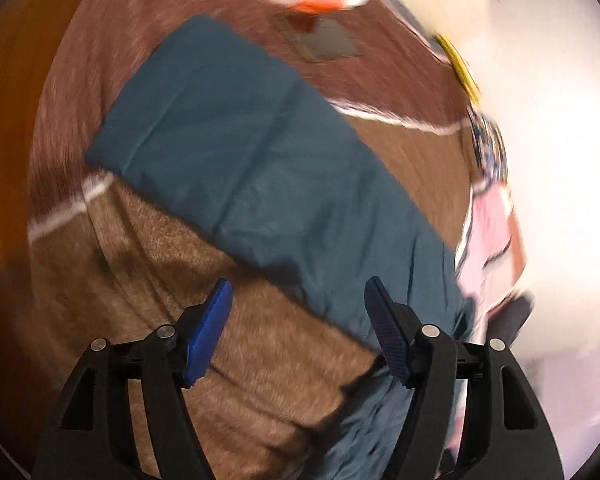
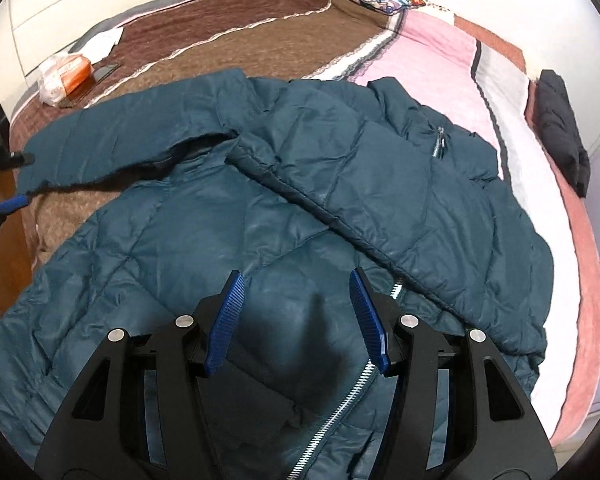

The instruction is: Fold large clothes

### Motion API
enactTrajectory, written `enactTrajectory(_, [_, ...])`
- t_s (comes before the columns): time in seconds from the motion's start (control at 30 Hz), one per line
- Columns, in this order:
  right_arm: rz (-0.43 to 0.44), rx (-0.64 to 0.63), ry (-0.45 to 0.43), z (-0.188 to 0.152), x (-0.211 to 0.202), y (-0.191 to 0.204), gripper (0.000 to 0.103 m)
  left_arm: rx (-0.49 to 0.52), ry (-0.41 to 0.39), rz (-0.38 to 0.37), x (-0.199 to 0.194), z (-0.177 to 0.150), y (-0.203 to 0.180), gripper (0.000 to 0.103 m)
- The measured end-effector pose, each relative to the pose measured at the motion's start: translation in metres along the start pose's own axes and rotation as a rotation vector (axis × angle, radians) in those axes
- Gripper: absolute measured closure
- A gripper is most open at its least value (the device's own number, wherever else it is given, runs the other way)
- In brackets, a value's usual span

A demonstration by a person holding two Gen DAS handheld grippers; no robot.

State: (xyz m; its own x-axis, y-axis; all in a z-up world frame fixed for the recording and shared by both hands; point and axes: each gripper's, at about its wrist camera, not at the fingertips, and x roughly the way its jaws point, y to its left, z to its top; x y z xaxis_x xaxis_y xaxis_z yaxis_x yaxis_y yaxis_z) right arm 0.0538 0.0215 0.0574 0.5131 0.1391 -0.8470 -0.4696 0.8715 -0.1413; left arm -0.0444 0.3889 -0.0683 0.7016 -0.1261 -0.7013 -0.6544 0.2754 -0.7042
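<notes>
both grippers' jaws gape empty over the teal jacket [image 2: 260, 208] — its silver zipper [image 2: 340, 412] shows only rightward.

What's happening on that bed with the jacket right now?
A person is folding a teal puffer jacket spread on a bed with a brown blanket. One front panel is laid diagonally across the body and a sleeve is stretched out to the side. The right hand-held gripper hovers over the jacket's front near the zipper, jaws apart, gripping nothing. The left hand-held gripper is open above the blanket beside the sleeve, also empty.
</notes>
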Motion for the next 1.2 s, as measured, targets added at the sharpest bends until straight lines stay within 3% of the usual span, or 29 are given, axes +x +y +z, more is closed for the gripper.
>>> enactTrajectory(0.07, [-0.002,0.014,0.008,0.000,0.002,-0.004,0.048,-0.076,0.034,-0.050,0.010,0.002,0.007,0.037])
enactTrajectory(0.2, [-0.010,0.031,0.015,0.001,0.004,-0.010,0.048,-0.125,0.051,-0.072,0.029,-0.002,0.005,0.037])
enactTrajectory(0.37, [-0.023,0.046,0.018,-0.002,0.004,-0.019,0.048,-0.185,0.015,-0.084,0.037,0.002,0.002,0.040])
enactTrajectory(0.5, [-0.021,0.090,0.031,-0.007,0.005,-0.034,0.048,-0.181,0.001,-0.016,0.039,0.007,-0.002,0.083])
enactTrajectory(0.57, [-0.023,0.112,0.039,-0.011,0.006,-0.042,0.048,-0.148,-0.014,-0.003,0.036,0.007,-0.006,0.095])
enactTrajectory(0.8, [-0.048,0.200,0.042,-0.025,0.001,-0.081,0.048,0.070,-0.150,-0.008,-0.004,0.005,-0.059,0.100])
enactTrajectory(0.93, [-0.080,0.268,0.031,-0.038,-0.008,-0.114,0.048,0.256,-0.206,-0.058,-0.028,-0.003,-0.124,0.100])
enactTrajectory(1.07, [-0.118,0.345,0.011,-0.054,-0.020,-0.156,0.048,0.481,-0.230,-0.157,-0.046,-0.037,-0.213,0.100])
enactTrajectory(1.2, [-0.149,0.448,-0.012,-0.072,-0.035,-0.207,0.048,0.673,-0.191,-0.265,-0.049,-0.089,-0.291,0.100])
